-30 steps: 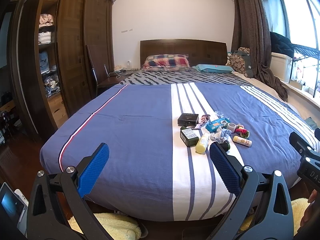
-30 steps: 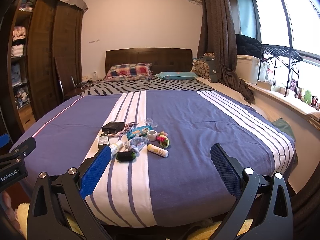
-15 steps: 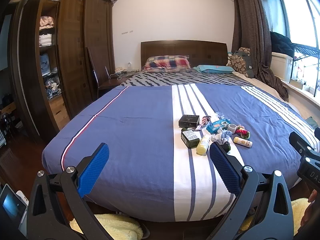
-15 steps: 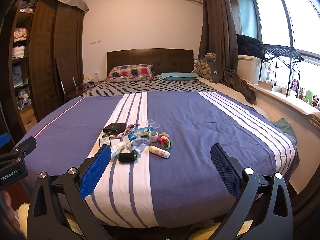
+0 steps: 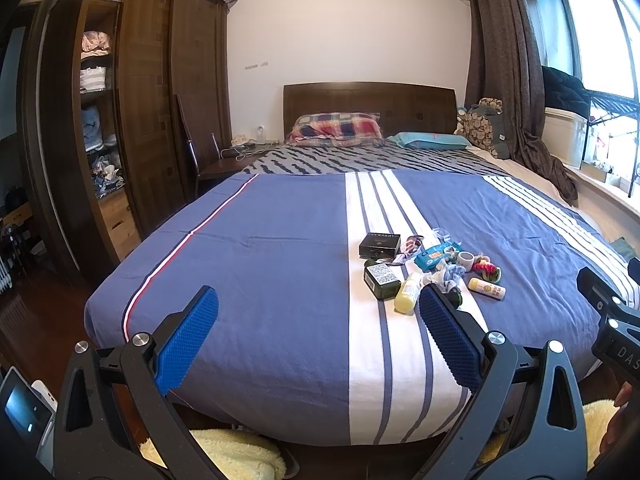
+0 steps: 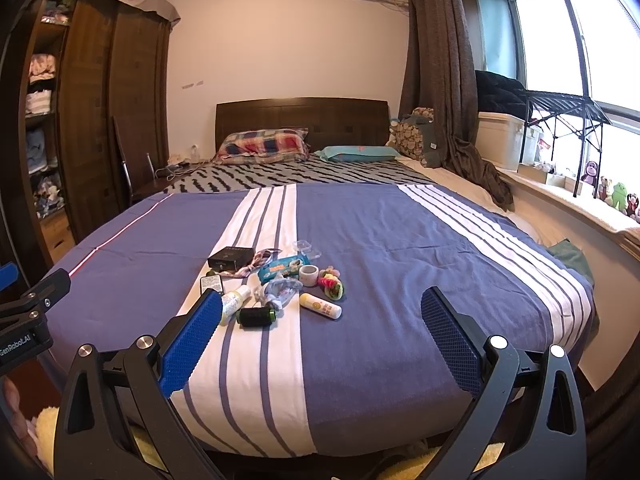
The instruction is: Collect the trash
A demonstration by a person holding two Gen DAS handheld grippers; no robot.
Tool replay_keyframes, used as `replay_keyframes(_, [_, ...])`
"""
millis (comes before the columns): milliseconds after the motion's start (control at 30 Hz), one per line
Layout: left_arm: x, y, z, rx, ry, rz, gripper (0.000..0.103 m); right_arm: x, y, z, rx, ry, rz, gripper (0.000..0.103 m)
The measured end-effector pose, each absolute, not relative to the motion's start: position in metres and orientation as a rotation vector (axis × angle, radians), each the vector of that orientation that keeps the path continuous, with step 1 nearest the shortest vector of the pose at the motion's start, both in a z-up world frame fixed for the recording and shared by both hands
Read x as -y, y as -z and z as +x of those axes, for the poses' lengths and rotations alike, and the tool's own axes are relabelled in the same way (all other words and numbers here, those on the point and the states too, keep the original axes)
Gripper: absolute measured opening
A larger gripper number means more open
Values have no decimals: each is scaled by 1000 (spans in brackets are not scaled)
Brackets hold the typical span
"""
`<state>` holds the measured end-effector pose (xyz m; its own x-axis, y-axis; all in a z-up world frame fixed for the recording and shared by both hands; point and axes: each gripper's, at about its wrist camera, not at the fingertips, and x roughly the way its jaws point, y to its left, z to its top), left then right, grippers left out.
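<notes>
A cluster of small items lies on the bed's white stripe: a black box, a dark green box, a yellow bottle, a blue wipes pack, a crumpled wrapper, a white tape roll, a cream tube, a black spool and a pink-green scrunchie. My left gripper and right gripper are open and empty at the foot of the bed, short of the items.
The blue striped bed fills the view, pillows at its head. A dark wardrobe and chair stand left. Curtain and window ledge run right. A fluffy yellow mat lies below the bed's foot.
Both views have shifted slightly: the bed and items sit a little lower and nearer in frame. Both grippers stay open and empty.
</notes>
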<state>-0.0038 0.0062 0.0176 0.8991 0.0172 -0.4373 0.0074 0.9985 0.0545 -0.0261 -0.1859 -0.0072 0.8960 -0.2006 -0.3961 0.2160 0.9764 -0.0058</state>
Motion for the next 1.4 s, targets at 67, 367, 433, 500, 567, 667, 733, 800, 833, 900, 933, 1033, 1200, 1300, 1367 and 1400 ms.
replay_keyframes(67, [-6,-17,-4,-453,-5,55,95,186,6,-26,-405,216,39,100])
replay_keyframes(367, [-7,-15,0,-462,-1,50,95,189,10,-22,-414,219,40,100])
replay_keyframes(433, [-7,-11,5,-476,0,48,95,192,15,-19,-424,224,42,100])
replay_keyframes(500, [-8,-5,10,-490,2,48,95,197,21,-15,-441,229,46,100])
replay_keyframes(567, [-6,5,19,-519,17,52,95,200,28,-10,-456,233,50,100])
replay_keyframes(667, [-1,19,31,-554,29,66,95,206,42,2,-497,231,60,100])
replay_keyframes(733, [3,28,39,-576,31,80,95,209,50,9,-520,225,72,100])
replay_keyframes(800, [5,37,47,-596,36,88,95,213,59,18,-545,210,93,100])
replay_keyframes(833, [7,42,52,-608,40,91,95,215,63,22,-557,202,105,100])
replay_keyframes(900, [9,50,61,-630,48,94,95,218,73,32,-579,199,108,100])
replay_keyframes(933, [11,57,68,-643,59,96,95,219,75,35,-586,202,103,100])
replay_keyframes(1033, [14,68,81,-663,70,93,95,227,89,53,-619,212,104,100])
replay_keyframes(1200, [26,91,106,-709,133,108,95,238,111,81,-677,221,86,100])
replay_keyframes(1300, [38,106,124,-751,194,105,95,243,122,98,-693,196,85,100])
replay_keyframes(1367, [45,118,135,-785,233,89,95,246,130,110,-714,161,94,98])
replay_keyframes(1400, [47,122,140,-795,246,82,95,247,135,116,-718,145,103,93])
